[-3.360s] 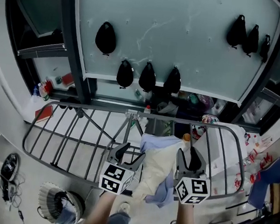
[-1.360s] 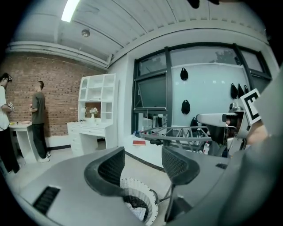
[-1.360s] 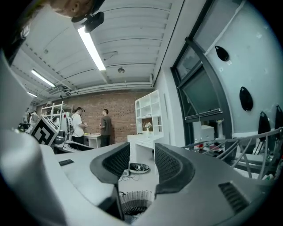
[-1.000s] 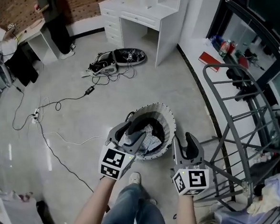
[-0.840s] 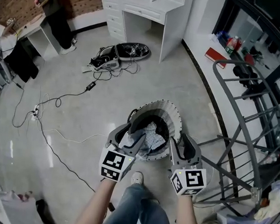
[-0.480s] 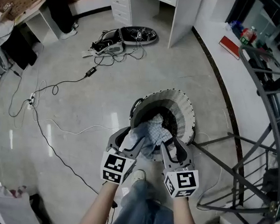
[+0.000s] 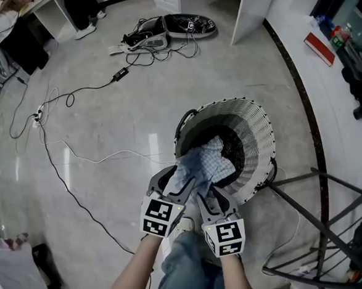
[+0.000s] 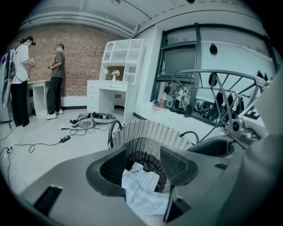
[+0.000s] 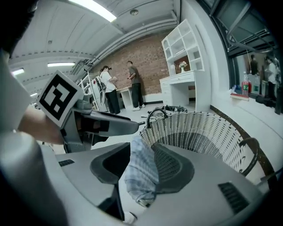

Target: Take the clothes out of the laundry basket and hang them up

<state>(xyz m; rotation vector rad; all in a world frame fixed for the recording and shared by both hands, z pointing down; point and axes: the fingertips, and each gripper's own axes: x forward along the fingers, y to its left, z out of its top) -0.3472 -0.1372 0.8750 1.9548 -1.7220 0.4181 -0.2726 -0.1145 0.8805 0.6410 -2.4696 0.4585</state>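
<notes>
"So where are the clothes right now?"

"Down in the laundry basket [image 7: 263, 137] — a round wicker one standing on the grey floor [image 7: 108, 123]. A pale blue checked garment [image 7: 207, 161] is bunched at its near side, heaped above the rim toward the person."

"And the left hand-held gripper [image 7: 173, 182]?"

"At the near rim, pointing down into the basket. Its jaws stand wide, with the checked cloth lying in the gap between them; neither pad presses on it."

"The right hand-held gripper [image 7: 213, 195]?"

"Just beside the left, jaws also apart. A fold of the same garment rises between them and leans on one jaw, with a dark gap on the other side — so no grip."

"Anything else nearby?"

"Grey legs of a drying rack [image 7: 325, 200] to the basket's right, loose cables [image 7: 67, 96] across the floor, and two people [image 8: 20, 79] standing far off by a brick wall [image 8: 84, 62]."
</notes>
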